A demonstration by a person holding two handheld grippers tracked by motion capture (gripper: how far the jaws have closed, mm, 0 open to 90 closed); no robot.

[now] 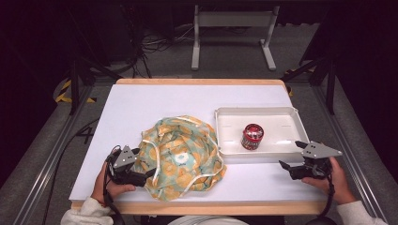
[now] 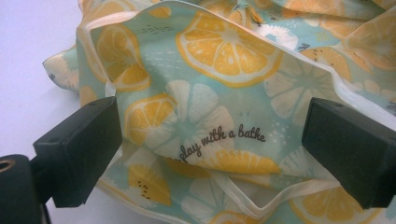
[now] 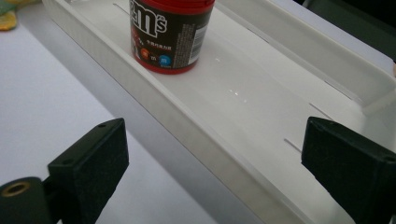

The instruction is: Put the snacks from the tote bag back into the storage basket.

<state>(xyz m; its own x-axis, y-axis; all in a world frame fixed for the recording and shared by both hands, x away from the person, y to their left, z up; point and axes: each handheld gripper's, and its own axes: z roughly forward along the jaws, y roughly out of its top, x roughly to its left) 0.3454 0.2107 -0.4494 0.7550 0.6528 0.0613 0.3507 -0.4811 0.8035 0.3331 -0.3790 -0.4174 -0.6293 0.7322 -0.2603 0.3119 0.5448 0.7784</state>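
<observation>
The big white table [image 1: 141, 108] has a soft bag [image 1: 183, 157] in a heap near the front, and it looks like the job right now is to grab that bag. It is blue-green with yellow lemon slices and pale ribbon edges. I think the best way is to push the left gripper [image 1: 141, 165] a little further in, so one fold sits deep between the jaws, and then close slowly on the cloth or a ribbon edge, not on the very tip, which could slip out. The left gripper is spread wide and holds nothing. It sits at the bag's left edge, and in the left gripper view the cloth [image 2: 219, 116] lies right between and behind the two black jaws, very close, though I cannot tell if they touch it. To the right of the bag is a white tray [image 1: 225, 122], just beside it. A small red and brown candy tub [image 1: 252, 136] stands upright in the tray. The right gripper [image 1: 293, 154] is spread wide too and holds nothing. It waits at the tray's front right corner, apart from the tub [image 3: 170, 35], pointing across the tray's rim [image 3: 187, 126].
</observation>
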